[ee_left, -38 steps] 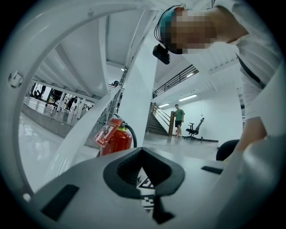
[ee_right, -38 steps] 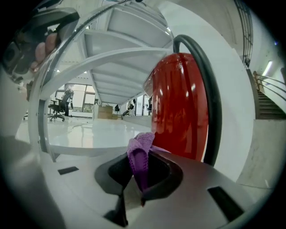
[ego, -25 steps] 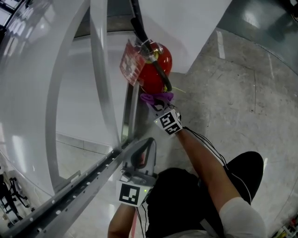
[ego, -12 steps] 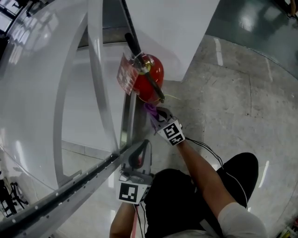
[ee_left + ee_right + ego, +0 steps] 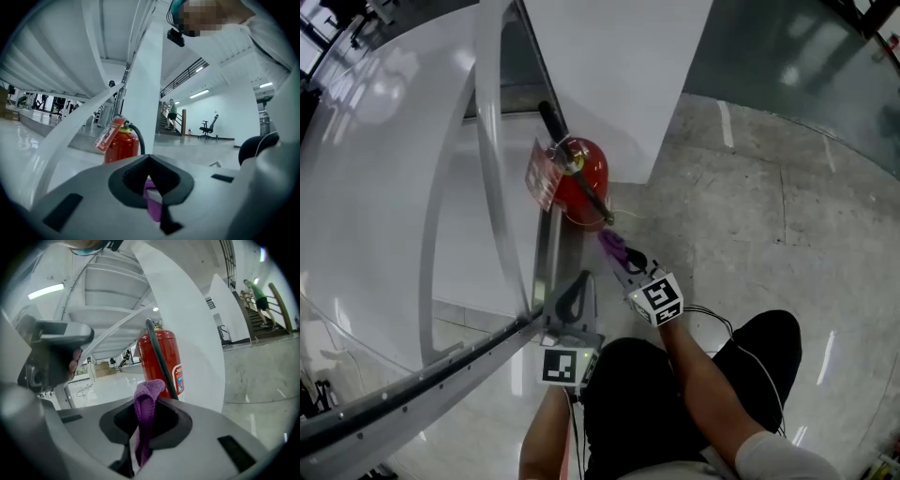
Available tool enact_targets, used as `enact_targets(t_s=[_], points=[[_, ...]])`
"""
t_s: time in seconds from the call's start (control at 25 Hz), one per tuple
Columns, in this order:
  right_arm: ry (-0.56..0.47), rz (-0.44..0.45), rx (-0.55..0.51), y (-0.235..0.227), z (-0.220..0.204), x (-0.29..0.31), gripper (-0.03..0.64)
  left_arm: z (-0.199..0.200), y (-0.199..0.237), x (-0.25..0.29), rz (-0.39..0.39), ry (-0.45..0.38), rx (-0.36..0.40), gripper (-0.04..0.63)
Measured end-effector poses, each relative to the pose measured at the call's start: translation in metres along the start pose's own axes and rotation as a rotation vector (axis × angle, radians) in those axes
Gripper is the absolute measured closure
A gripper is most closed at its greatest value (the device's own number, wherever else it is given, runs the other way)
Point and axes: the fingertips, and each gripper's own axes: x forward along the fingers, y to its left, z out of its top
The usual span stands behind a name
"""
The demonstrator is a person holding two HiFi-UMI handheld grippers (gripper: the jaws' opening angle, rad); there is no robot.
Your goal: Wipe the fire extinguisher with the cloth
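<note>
My right gripper (image 5: 625,260) clamped on cloth (image 5: 612,244); cloth sticks out past jaw tips, just beside extinguisher (image 5: 583,178). My left gripper (image 5: 579,283) near extinguisher, jaws together.

Left gripper (image 5: 577,287) and right gripper (image 5: 628,263): grey moulded plastic shells. In each gripper view, a dark rounded recess sits behind the fingers, flanked by dark rectangular slots. Each gripper has a marker cube (image 5: 660,298) at the rear, printed with black-and-white squares. Thin black cables (image 5: 713,315) run from the right gripper. Clothing: black trousers (image 5: 757,356), short pale sleeve (image 5: 780,454).
</note>
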Motion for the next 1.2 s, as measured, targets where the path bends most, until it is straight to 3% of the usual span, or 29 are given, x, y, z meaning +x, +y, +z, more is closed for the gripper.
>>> enact_targets(t_s=[0.28, 0.68, 0.92, 1.2], points=[[-0.043, -0.067, -0.015, -0.013, 0.034, -0.017, 0.560, -0.010, 0.001, 0.009, 0.042, 0.017, -0.068, 0.591], [-0.047, -0.090, 0.015, -0.045, 0.068, -0.044, 0.561, 0.010, -0.011, 0.013, 0.135, 0.031, -0.040, 0.591], [-0.066, -0.044, 0.017, -0.070, 0.111, -0.051, 0.560, 0.045, -0.020, 0.017, 0.199, 0.018, -0.005, 0.591], [-0.088, 0.076, 0.024, -0.081, 0.167, -0.064, 0.560, 0.083, -0.039, 0.009, 0.266, 0.036, -0.003, 0.591]])
